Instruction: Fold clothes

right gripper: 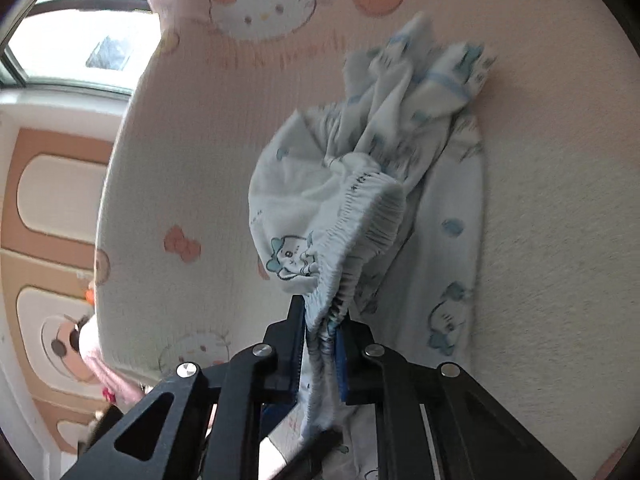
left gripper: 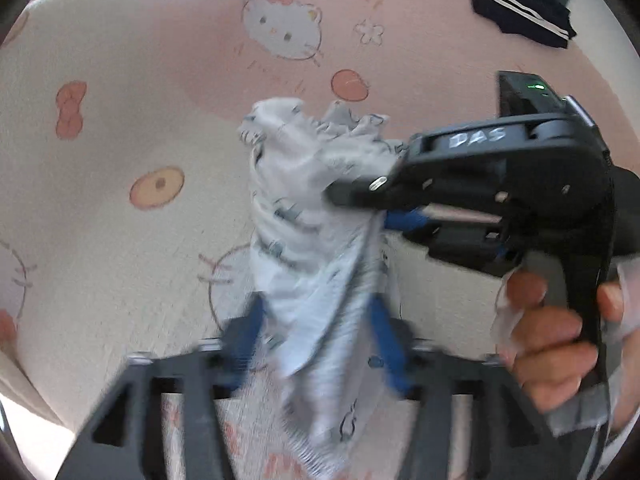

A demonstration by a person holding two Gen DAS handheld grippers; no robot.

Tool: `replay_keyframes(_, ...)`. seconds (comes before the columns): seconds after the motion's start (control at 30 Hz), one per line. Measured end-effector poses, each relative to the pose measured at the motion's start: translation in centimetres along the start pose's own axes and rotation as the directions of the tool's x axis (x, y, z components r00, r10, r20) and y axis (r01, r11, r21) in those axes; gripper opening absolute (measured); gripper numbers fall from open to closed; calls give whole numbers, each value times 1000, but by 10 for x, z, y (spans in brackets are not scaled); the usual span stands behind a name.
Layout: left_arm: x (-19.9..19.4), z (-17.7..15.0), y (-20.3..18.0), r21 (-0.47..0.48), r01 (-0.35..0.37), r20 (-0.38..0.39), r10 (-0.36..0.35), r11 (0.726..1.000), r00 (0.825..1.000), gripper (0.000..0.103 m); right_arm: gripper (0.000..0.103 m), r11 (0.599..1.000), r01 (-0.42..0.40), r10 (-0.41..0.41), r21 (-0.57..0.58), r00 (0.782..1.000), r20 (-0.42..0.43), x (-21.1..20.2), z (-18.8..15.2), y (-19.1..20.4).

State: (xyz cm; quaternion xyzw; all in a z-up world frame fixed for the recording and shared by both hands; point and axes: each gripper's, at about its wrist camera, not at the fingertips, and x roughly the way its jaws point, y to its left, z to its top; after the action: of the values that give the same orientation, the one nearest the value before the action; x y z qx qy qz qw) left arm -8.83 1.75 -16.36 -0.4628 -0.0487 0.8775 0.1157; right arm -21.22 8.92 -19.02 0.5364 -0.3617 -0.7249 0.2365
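A small light-blue pair of printed children's pants [left gripper: 304, 232] hangs bunched in the air above a pink cartoon bedspread [left gripper: 120, 128]. My left gripper [left gripper: 316, 312] has its blue pads either side of the cloth with a gap between them, so it stands open around the hanging fabric. My right gripper [left gripper: 372, 200] reaches in from the right in the left wrist view and pinches the cloth. In the right wrist view my right gripper [right gripper: 322, 320] is shut on the elastic waistband of the pants [right gripper: 360, 216], with the legs dangling onto the bedspread [right gripper: 540, 160].
A dark navy garment with white stripes [left gripper: 520, 8] lies at the far right of the bed. A window [right gripper: 80, 48] and a padded orange-and-cream wall panel [right gripper: 52, 200] stand beyond the bed's left edge.
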Motion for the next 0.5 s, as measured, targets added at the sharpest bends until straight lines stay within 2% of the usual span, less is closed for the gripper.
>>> replay_keyframes(0.07, -4, -5, 0, 3, -12, 10, 12, 1000, 1000, 68, 12, 1000, 12, -12, -14, 999, 30, -10, 1, 1)
replay_keyframes(0.17, 13, -3, -4, 23, -37, -33, 38, 999, 999, 68, 12, 1000, 14, -12, -22, 998, 65, -21, 4, 2)
replay_keyframes(0.3, 6, -13, -6, 25, 11, -81, -9, 1000, 997, 68, 12, 1000, -11, 12, -18, 996, 87, -46, 3, -9)
replay_keyframes(0.37, 8, -14, -14, 18, 45, -94, -43, 999, 995, 68, 12, 999, 16, -11, -44, 994, 105, -52, 2, -6)
replay_keyframes(0.43, 11, -16, -26, 47, 49, -99, -44, 998, 994, 68, 12, 996, 42, -33, -76, 993, 117, -68, 9, -4)
replay_keyframes(0.5, 15, -21, -39, 115, 12, -77, -3, 993, 997, 68, 12, 996, 46, -36, -77, 990, 135, -80, 13, -16)
